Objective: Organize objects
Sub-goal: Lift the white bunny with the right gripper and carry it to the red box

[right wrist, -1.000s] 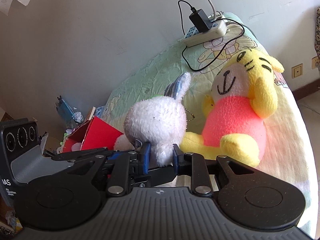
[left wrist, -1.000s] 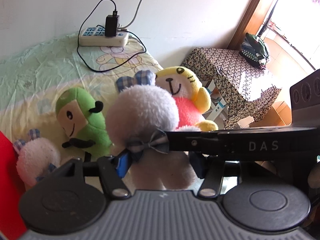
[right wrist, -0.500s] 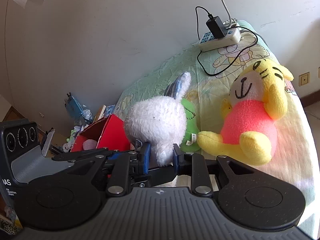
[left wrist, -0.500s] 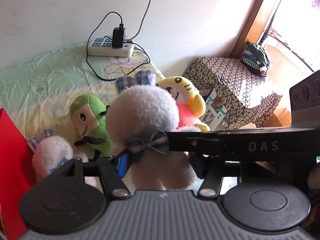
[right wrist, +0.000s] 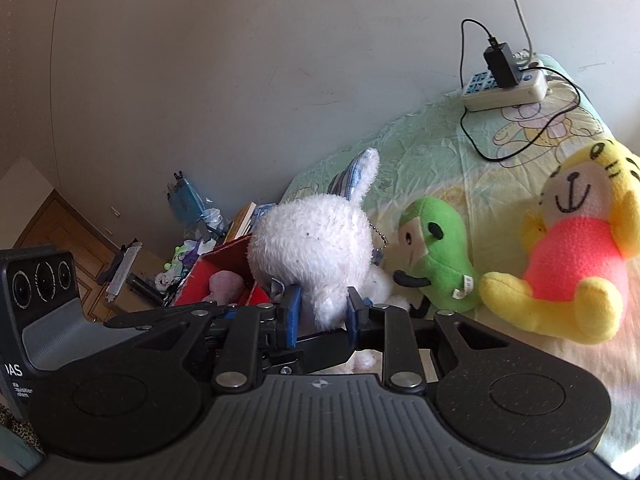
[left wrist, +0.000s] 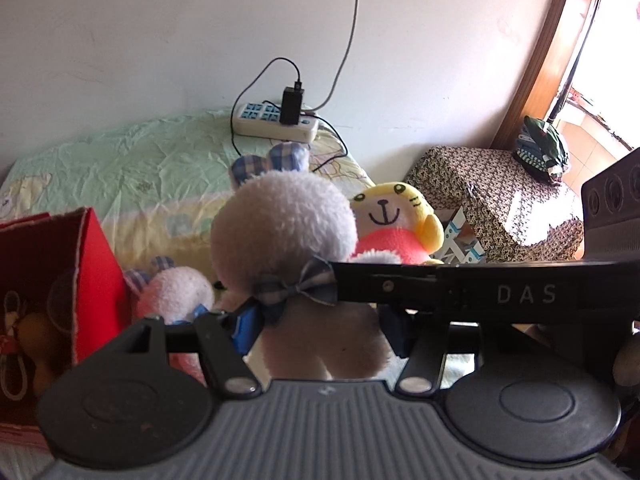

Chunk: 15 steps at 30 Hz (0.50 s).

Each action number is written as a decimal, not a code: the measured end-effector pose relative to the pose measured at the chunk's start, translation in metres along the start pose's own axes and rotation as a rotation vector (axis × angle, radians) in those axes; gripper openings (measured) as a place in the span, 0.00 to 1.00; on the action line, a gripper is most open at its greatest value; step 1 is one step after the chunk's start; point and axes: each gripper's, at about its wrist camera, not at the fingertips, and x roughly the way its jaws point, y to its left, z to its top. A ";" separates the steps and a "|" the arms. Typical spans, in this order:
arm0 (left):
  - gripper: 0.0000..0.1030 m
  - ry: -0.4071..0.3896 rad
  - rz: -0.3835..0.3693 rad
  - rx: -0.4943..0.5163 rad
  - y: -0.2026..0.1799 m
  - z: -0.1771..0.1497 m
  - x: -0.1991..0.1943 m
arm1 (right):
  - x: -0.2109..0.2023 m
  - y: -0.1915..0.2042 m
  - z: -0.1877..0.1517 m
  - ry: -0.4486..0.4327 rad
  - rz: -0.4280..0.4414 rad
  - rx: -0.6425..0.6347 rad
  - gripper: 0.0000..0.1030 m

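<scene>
A: Quick pass. What are the grippers doing?

B: Both are clamped on the same white plush rabbit (left wrist: pixel 284 236). The left gripper (left wrist: pixel 320 324) has its blue pads squeezed on the rabbit's body just under the checked bow tie (left wrist: pixel 298 286). The right gripper (right wrist: pixel 320 314) pinches it narrowly lower down, pads pressing into the fur.

A: Where is the rabbit?

B: Held up off the bed (right wrist: pixel 432 160), head upright, checked ears on top. The right gripper's black finger crosses in front of it in the left wrist view.

A: Anything else on the bed?

B: A green plush (right wrist: pixel 438 252) lies beside a yellow plush with a pink belly (right wrist: pixel 576 256), the two close together. A second small white rabbit (left wrist: pixel 174 294) sits just beside a red box (left wrist: pixel 94 264). Something pink is inside the box, probably another toy, too small to tell.

A: Background?

B: A power strip (left wrist: pixel 276 124) with a black charger plugged in lies by the wall at the far end of the bed. A patterned cloth-covered stand (left wrist: pixel 496 196) is off the bed's side.
</scene>
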 end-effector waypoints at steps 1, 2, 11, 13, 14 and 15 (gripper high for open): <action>0.57 -0.011 0.007 -0.005 0.005 0.000 -0.006 | 0.004 0.006 0.001 0.001 0.007 -0.009 0.25; 0.57 -0.022 0.012 -0.012 0.011 0.000 -0.011 | 0.007 0.012 0.002 0.002 0.011 -0.023 0.26; 0.57 -0.077 0.022 -0.053 0.083 -0.003 -0.058 | 0.056 0.072 0.001 -0.003 0.037 -0.077 0.26; 0.57 -0.088 0.025 -0.061 0.101 -0.004 -0.069 | 0.070 0.087 -0.001 -0.003 0.040 -0.094 0.26; 0.57 -0.090 0.028 -0.064 0.110 -0.005 -0.073 | 0.077 0.093 -0.002 0.000 0.040 -0.097 0.26; 0.57 -0.090 0.033 -0.067 0.119 -0.006 -0.077 | 0.085 0.098 -0.003 0.005 0.040 -0.094 0.26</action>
